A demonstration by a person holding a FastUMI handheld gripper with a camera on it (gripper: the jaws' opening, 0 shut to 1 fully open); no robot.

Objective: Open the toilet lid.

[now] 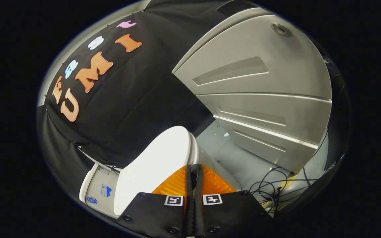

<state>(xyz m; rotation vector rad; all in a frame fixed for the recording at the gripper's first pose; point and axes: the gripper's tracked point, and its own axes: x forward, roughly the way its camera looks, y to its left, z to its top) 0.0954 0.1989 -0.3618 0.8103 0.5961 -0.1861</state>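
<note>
Pressing together along nearly their whole length, the two ridged fingers (181,183) of the handheld gripper (194,170) are leaving only a thin dark seam between them, with nothing gripped there. Their tips are sitting right at the edge of the smooth white oval plastic toilet lid (154,165), which is lying just ahead of them and to their left; whether the tips are actually touching that edge is not something the view settles. The lid is showing its broad flat face, and a second white rim is peeking out along its far edge, so the two are lying close together. Beside the lid, on the side away from the fingers, the pale white toilet tank (99,188) is standing with small stickers on its face. Beyond and to the right of the fingers, a tall grey metal cabinet (260,99) with recessed drawer pulls and a round lock is leaning across the view. At its foot, on the pale grey floor (233,155), a tangle of thin black cables (273,185) is lying, well apart from the lid. Black cloth is hanging behind the toilet.
</note>
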